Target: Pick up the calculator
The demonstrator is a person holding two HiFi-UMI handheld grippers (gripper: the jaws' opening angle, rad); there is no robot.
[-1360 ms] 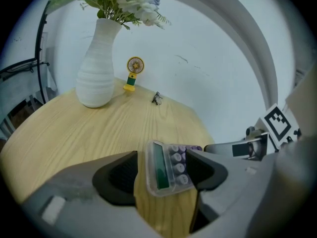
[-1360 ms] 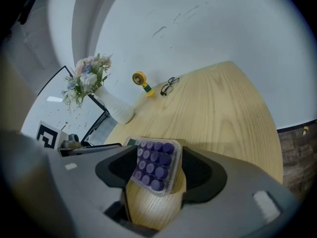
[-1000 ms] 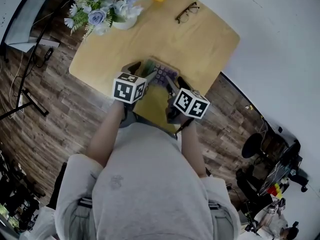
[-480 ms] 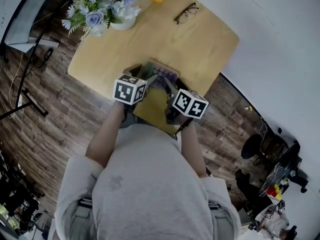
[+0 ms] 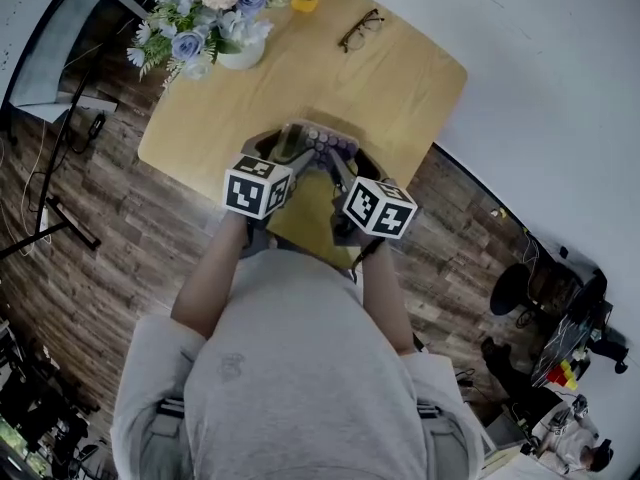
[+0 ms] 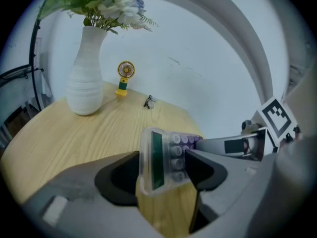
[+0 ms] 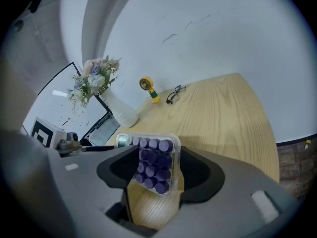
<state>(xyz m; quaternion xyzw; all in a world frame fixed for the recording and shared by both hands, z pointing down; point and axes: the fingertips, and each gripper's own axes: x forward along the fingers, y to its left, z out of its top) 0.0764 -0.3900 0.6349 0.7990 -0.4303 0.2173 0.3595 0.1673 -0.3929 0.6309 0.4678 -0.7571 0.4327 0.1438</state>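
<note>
Pads of the left tongs (image 6: 162,157) press the 2 long edges of the calculator (image 5: 322,146) at its screen end. The right tongs (image 7: 157,156) take the purple-key end. Their jaws have just been closing, with the calculator between them, and both pads now meet its edges, so both tongs are gripping.

The calculator's long axis runs from one pair of tongs to the other, so each hand carries 1 end and neither is nearer. It sits at the near edge of the counter (image 5: 400,78), seemingly just clear of the wood. The lift probably depends on both hands rising together, or the body may twist between the 2 grips.

The vase of flowers (image 5: 215,18) and the glasses (image 5: 358,30) stand well apart, at the far side.
</note>
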